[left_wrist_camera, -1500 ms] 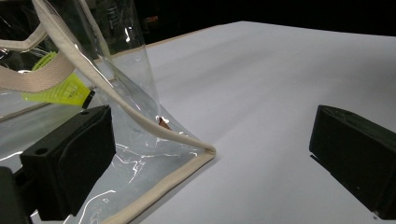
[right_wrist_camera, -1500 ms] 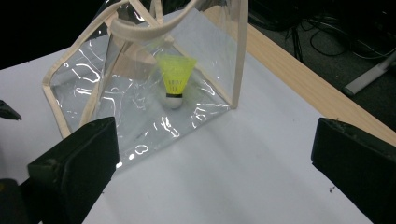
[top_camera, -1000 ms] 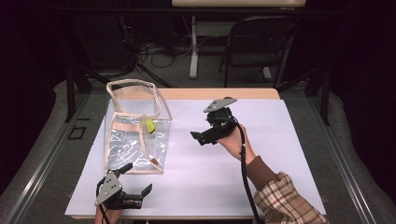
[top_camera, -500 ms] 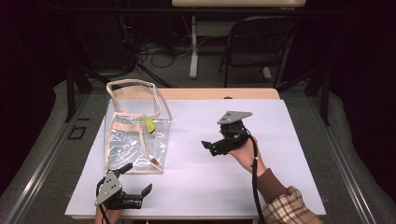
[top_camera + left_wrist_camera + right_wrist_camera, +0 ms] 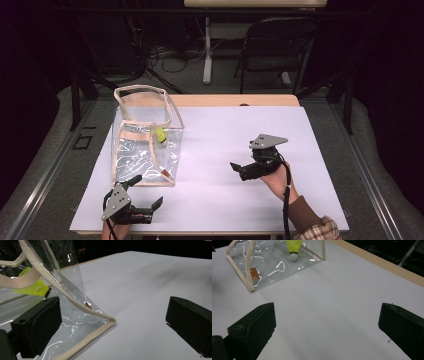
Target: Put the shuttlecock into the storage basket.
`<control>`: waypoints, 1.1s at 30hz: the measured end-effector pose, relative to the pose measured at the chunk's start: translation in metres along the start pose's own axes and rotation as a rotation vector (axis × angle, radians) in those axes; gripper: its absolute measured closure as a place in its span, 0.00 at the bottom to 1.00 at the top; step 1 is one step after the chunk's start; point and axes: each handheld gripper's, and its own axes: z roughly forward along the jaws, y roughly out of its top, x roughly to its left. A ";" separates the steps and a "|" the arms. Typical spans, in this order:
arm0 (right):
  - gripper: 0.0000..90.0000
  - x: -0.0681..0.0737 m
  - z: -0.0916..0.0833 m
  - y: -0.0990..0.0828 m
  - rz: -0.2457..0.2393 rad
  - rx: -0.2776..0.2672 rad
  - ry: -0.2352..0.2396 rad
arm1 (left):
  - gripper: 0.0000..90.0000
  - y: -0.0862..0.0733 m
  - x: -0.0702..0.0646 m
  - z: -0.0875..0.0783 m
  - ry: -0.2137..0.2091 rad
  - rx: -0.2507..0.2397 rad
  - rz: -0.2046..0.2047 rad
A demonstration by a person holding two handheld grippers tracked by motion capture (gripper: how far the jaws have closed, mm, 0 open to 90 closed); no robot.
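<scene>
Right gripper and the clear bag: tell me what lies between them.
Nothing: between the right gripper and the clear bag there is bare white table cover, as the high view and the right gripper view show.

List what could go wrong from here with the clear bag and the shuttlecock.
1. The clear bag is soft and stands unsupported; a nudge from the open left gripper, close by its near corner, could fold or tip it.
2. The yellow shuttlecock sits loose inside, so a tipped bag may spill it.
3. The right gripper is open and apart from the bag, so nothing steadies it.
</scene>
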 end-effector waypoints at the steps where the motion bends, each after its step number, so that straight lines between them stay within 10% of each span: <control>1: 0.01 0.000 -0.002 -0.004 0.000 0.000 -0.007 | 0.00 0.000 0.000 0.000 -0.002 0.000 0.000; 33: 0.00 0.016 -0.039 -0.094 -0.060 -0.086 -0.092 | 0.00 -0.001 0.001 0.001 -0.001 0.011 0.000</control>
